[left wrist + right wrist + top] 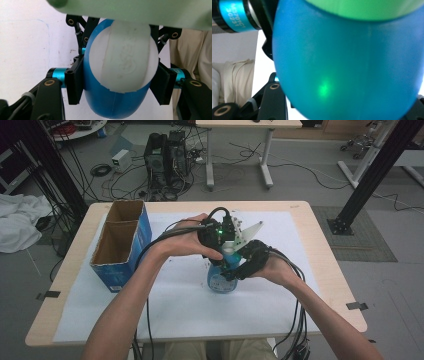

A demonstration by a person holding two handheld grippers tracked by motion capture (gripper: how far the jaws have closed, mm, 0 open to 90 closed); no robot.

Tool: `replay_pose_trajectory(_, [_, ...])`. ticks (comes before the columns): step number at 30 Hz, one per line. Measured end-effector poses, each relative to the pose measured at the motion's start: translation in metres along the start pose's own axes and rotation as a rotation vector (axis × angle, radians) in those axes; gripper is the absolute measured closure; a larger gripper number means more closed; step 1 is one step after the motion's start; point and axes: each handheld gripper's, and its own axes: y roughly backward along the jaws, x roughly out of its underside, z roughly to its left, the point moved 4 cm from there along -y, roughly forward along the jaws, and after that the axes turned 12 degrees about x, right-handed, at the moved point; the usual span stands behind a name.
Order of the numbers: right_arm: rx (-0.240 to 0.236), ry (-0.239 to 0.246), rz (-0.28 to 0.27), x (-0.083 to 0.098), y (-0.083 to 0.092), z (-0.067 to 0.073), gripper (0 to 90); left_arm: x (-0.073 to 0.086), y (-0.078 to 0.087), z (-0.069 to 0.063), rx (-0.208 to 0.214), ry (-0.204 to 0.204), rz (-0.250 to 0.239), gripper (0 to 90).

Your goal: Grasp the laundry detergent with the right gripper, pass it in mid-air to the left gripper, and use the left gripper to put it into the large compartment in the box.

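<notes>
White sheeting is covering the table (320, 270), and at frame centre a blue bottle (218, 281) is standing upright. Both claws are clamping it: the left claw (223, 251) is gripping its top from above, the right claw (235, 271) its body from the right.

In the right gripper view a blue metal sleeve (235, 15) near the top left corner carries small pale printed characters in two lines. They lie sideways to the camera and are blurred; the lower line seems to read 3023T, and the upper line cannot be made out with any certainty.

In the left gripper view the white label (123, 61) on the blue bottle (112, 102) bears a faint raised or printed mark near its middle, too dim to read.
</notes>
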Motion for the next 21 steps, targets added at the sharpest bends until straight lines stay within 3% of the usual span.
replay_pose_trajectory(1, [-0.014,0.004,0.002,0.0012,-0.0006,0.0000,45.0,0.0004,0.0010,0.0002,0.002,-0.001,-0.001,37.1])
replay_pose_trajectory(4, [0.002,0.003,0.001,-0.0005,0.0002,-0.0002,44.6,0.0007,0.0041,0.0012,-0.007,-0.023,-0.016,37.1])
replay_pose_trajectory(5, [0.011,0.011,0.004,-0.0023,0.0021,-0.0020,44.5,-0.0006,-0.0013,0.0001,-0.003,0.001,-0.002,37.1])
replay_pose_trajectory(6, [-0.012,0.010,0.008,0.0022,-0.0006,-0.0005,44.4,-0.0009,-0.0011,-0.0003,-0.004,0.005,-0.004,37.1])
replay_pose_trajectory(16, [-0.014,0.021,-0.001,0.0023,0.0005,-0.0001,40.5,0.0005,0.0016,-0.0037,-0.008,0.018,0.004,37.2])
replay_pose_trajectory(17, [-0.016,0.006,-0.028,0.0000,0.0027,0.0003,39.7,0.0015,0.0018,-0.0040,-0.015,0.017,0.007,37.2])
replay_pose_trajectory(21, [-0.019,0.013,-0.004,0.0019,0.0006,0.0009,38.2,0.0002,0.0017,-0.0035,-0.008,0.016,0.003,37.2])
